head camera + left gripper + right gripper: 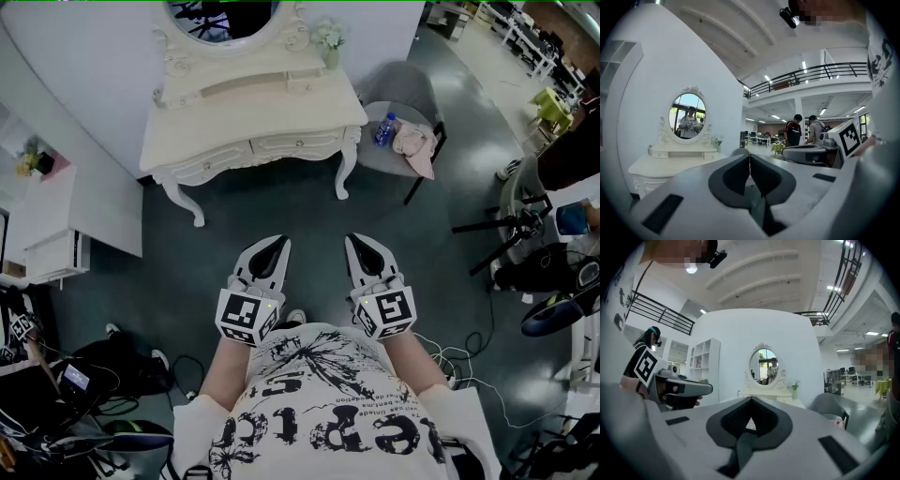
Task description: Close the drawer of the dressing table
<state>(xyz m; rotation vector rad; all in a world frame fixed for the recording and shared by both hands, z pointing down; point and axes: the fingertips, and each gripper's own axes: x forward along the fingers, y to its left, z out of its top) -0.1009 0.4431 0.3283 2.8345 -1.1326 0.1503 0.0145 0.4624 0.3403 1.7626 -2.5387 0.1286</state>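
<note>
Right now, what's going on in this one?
A person stands back from the dressing table, with a gripper in each hand held out level toward it. The left gripper and the right gripper both have their jaws together with nothing between them, and neither touches the table. From this distance I cannot tell whether a drawer stands open. A chair beside the table holds a bottle and a pink cloth.

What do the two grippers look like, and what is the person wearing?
The left gripper and right gripper are white, pointed shells with dark grey inner pads. Each carries a white cube with black square markers. The person wears a white T-shirt with black print and short sleeves.
</note>
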